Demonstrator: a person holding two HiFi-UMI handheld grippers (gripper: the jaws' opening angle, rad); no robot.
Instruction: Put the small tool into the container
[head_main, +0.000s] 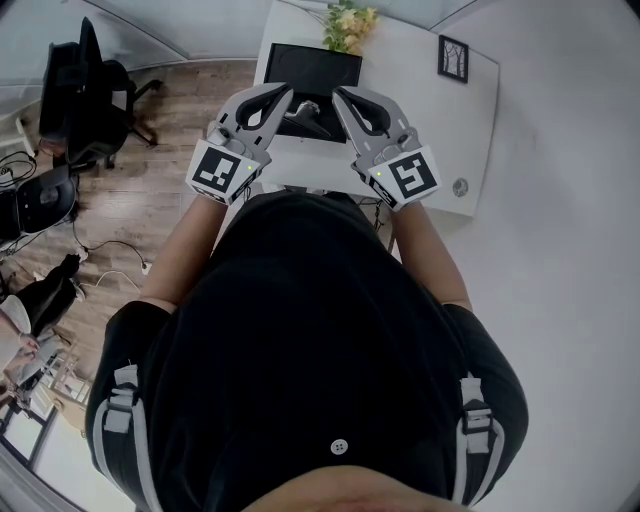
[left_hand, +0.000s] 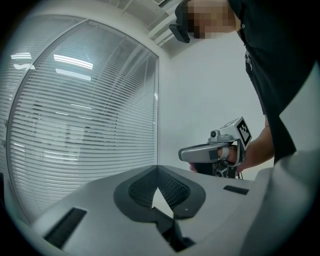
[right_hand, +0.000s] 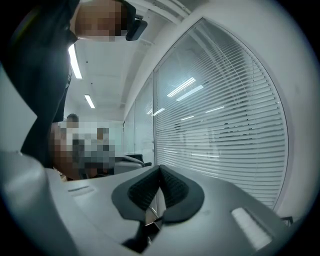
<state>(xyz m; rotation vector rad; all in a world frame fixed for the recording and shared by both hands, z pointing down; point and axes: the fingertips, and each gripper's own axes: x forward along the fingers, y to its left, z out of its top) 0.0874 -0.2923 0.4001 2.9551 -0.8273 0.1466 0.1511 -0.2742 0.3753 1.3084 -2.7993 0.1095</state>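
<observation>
White tabletop (head_main: 425, 120) beside a wood floor, office with window blinds. Small dark tool (head_main: 306, 118) lies flat on the tabletop, just in front of the black rectangular tray container (head_main: 330, 70) and outside it. Tool is dark with a paler slim part; too small to make out more. Long axis looks diagonal, far-left to near-right; can't tell which end is the head. Count: one tool, one container, two grippers. Left gripper (head_main: 274, 98) and right gripper (head_main: 348, 98) are held above the near tabletop edge, tips angled toward each other, tool showing between them. Left fingers (left_hand: 142, 190) closed tip to tip, nothing between. Right fingers (right_hand: 174, 189) same: tips touching, empty.
</observation>
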